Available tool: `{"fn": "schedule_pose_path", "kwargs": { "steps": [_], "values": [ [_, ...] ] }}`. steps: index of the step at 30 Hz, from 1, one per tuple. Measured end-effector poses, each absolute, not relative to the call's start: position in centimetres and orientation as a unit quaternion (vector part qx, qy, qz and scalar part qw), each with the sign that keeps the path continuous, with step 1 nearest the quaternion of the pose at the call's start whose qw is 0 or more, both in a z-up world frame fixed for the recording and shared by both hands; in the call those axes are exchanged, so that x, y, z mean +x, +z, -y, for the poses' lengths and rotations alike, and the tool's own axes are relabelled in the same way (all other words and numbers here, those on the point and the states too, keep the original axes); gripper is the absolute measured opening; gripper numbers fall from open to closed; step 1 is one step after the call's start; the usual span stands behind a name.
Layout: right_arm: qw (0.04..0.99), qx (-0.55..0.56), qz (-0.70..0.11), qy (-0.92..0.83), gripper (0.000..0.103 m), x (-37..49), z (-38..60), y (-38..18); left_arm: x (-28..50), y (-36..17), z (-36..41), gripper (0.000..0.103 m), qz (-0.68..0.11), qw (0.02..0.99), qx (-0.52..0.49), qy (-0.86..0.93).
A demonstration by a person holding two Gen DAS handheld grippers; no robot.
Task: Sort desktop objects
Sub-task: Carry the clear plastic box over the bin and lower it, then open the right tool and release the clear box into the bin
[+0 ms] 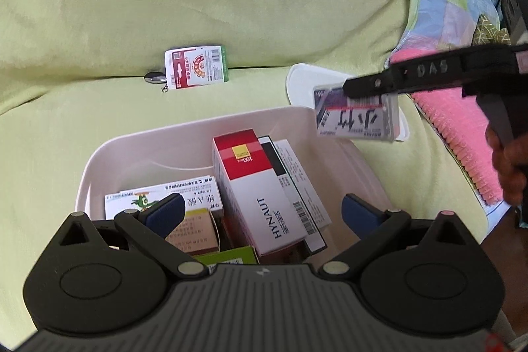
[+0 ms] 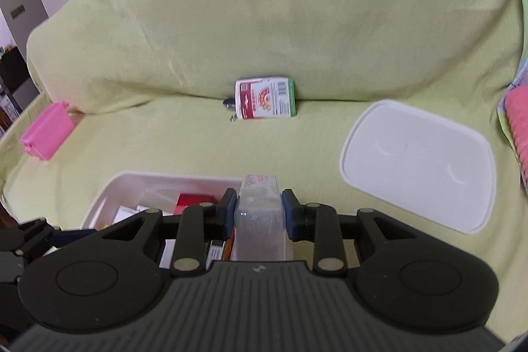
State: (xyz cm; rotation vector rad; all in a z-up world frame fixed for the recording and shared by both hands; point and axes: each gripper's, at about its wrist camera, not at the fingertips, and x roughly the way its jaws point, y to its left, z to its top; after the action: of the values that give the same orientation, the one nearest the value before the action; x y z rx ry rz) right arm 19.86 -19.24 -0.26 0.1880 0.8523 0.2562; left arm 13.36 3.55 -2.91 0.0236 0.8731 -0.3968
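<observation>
A white plastic bin (image 1: 138, 150) (image 2: 109, 190) sits on the green-covered sofa and holds several medicine boxes, among them a red and white HYNAUT box (image 1: 260, 197). My left gripper (image 1: 264, 213) hangs open just above the bin with nothing between its blue pads. My right gripper (image 2: 259, 210) (image 1: 363, 88) is shut on a clear plastic box (image 2: 259, 216) (image 1: 356, 117), held in the air over the bin's far right corner. A red and white packet (image 1: 197, 67) (image 2: 265, 98) leans against the sofa back, with a small metal key fob (image 1: 154, 77) beside it.
The bin's white lid (image 2: 419, 164) lies flat on the seat to the right. A pink box (image 2: 46, 134) rests at the far left of the seat. A pink knitted cushion (image 1: 462, 134) and a patchwork cloth (image 1: 448, 5) lie on the right. A hand (image 1: 508, 167) grips the right tool.
</observation>
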Motion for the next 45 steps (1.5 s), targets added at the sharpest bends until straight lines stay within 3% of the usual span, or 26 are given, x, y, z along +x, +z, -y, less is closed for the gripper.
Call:
{"fn": "schedule_pose_path", "kwargs": {
  "steps": [15,31,45],
  "values": [
    [0.911,-0.049,-0.409,0.041,0.026,19.3,12.1,-4.6,13.3,-3.8,-5.2,0.101,-0.424,0.885,-0.010,-0.191],
    [0.898,-0.068,-0.433,0.031,0.025,19.4,11.8,-7.5,13.7,-4.6,-6.4,0.101,-0.434,0.881,-0.029,-0.185],
    [0.895,-0.024,-0.439,0.072,0.026,18.0,13.8,-5.7,13.7,-4.7,-6.0,0.101,-0.437,0.879,-0.021,-0.190]
  ]
}}
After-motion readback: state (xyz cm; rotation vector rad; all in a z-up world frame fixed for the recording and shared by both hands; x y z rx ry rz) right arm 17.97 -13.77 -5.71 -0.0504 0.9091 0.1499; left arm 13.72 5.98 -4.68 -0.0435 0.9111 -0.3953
